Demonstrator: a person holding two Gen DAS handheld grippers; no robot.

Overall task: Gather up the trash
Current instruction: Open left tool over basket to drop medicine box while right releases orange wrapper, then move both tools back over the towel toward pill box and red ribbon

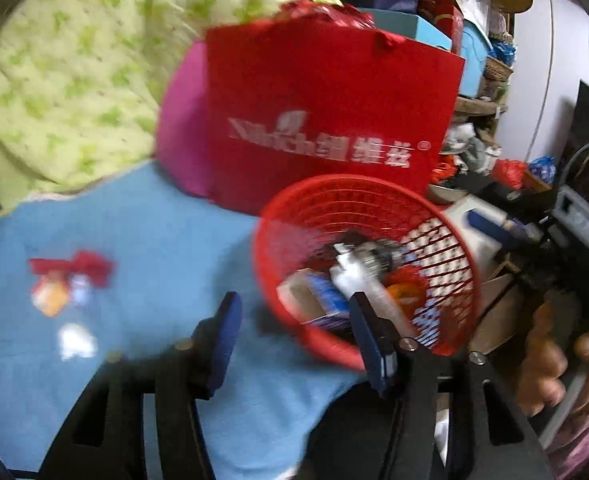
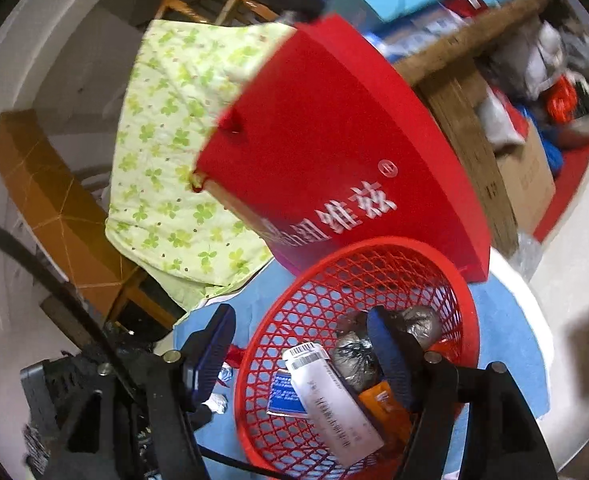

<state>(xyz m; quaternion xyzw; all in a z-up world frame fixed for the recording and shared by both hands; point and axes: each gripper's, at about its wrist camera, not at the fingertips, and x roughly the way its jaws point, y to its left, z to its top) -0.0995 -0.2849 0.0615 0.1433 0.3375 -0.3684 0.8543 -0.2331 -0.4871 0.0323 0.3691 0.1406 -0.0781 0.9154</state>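
A red mesh basket (image 1: 446, 240) (image 2: 322, 292) stands on a blue cloth (image 1: 154, 240) and holds a white tube (image 2: 334, 400), crumpled foil (image 2: 354, 356), a blue box and an orange packet. Loose wrappers lie on the cloth at the left: a red one (image 1: 90, 266), an orange one (image 1: 50, 296) and a white one (image 1: 76, 342). My left gripper (image 1: 294, 324) is open and empty, its right finger over the basket's near rim. My right gripper (image 2: 298, 336) is open and empty, its right finger inside the basket, its left finger outside the rim.
A red paper bag (image 1: 326, 112) (image 2: 334, 152) with white lettering stands right behind the basket, a pink bag (image 1: 182, 128) beside it. A green-patterned quilt (image 1: 74, 60) (image 2: 174, 152) lies at the left. Boxes and clutter (image 1: 474, 152) fill the right side.
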